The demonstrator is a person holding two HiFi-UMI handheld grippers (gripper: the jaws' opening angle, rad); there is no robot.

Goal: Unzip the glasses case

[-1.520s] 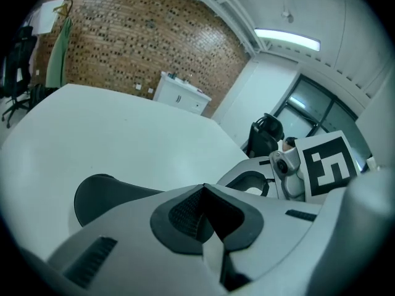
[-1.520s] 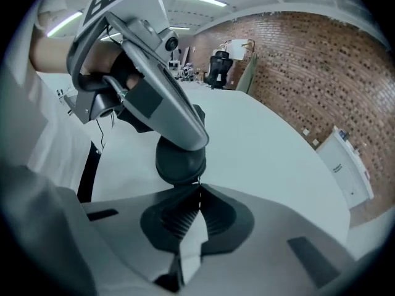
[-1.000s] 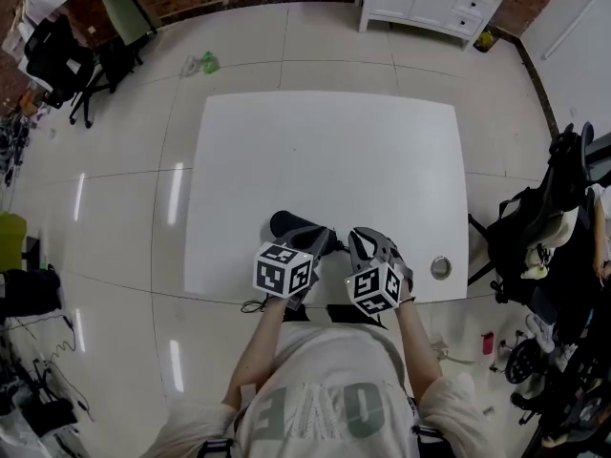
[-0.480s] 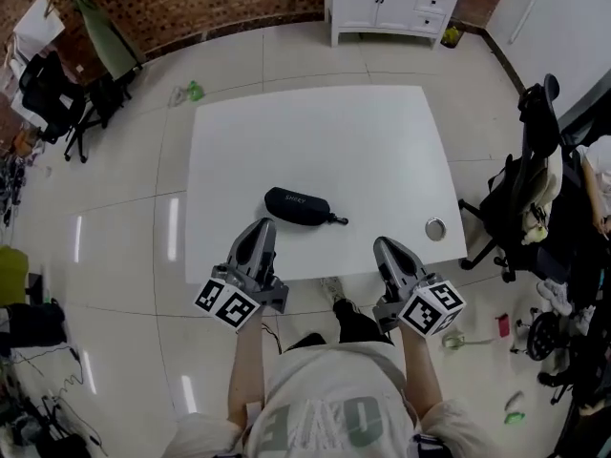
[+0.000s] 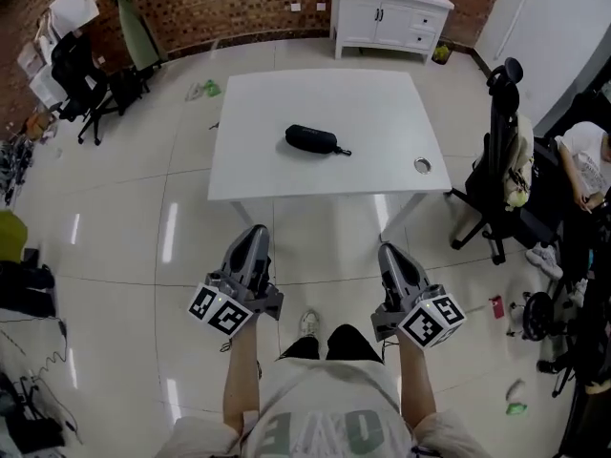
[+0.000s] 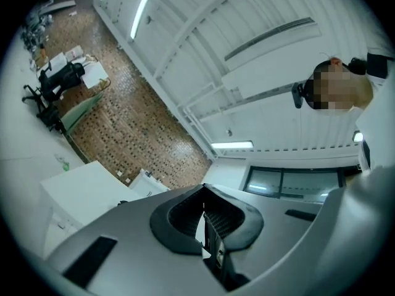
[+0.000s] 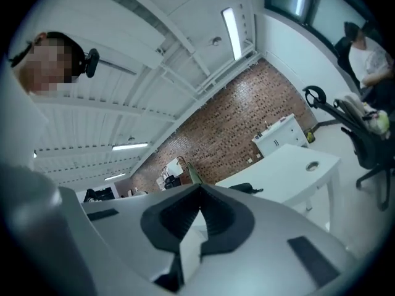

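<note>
The black glasses case (image 5: 313, 139) lies closed on the white table (image 5: 382, 103), its zipper pull pointing right. Both grippers are held far back from the table, over the tiled floor. My left gripper (image 5: 255, 234) is shut with nothing between its jaws. My right gripper (image 5: 388, 251) is shut and empty too. In the right gripper view the case (image 7: 244, 189) shows small on the table (image 7: 290, 165), just beyond the closed jaw tips (image 7: 199, 190). The left gripper view looks upward past its closed jaws (image 6: 203, 193) at wall and ceiling.
A round metal grommet (image 5: 421, 165) sits near the table's right front corner. A white cabinet (image 5: 389, 14) stands against the brick wall behind. An office chair (image 5: 501, 184) and a seated person (image 5: 584, 165) are at the right, cluttered chairs (image 5: 81, 74) at the left.
Both grippers have pulled away from the case and the table and risen; the person has stepped back. The case stays on the table.
</note>
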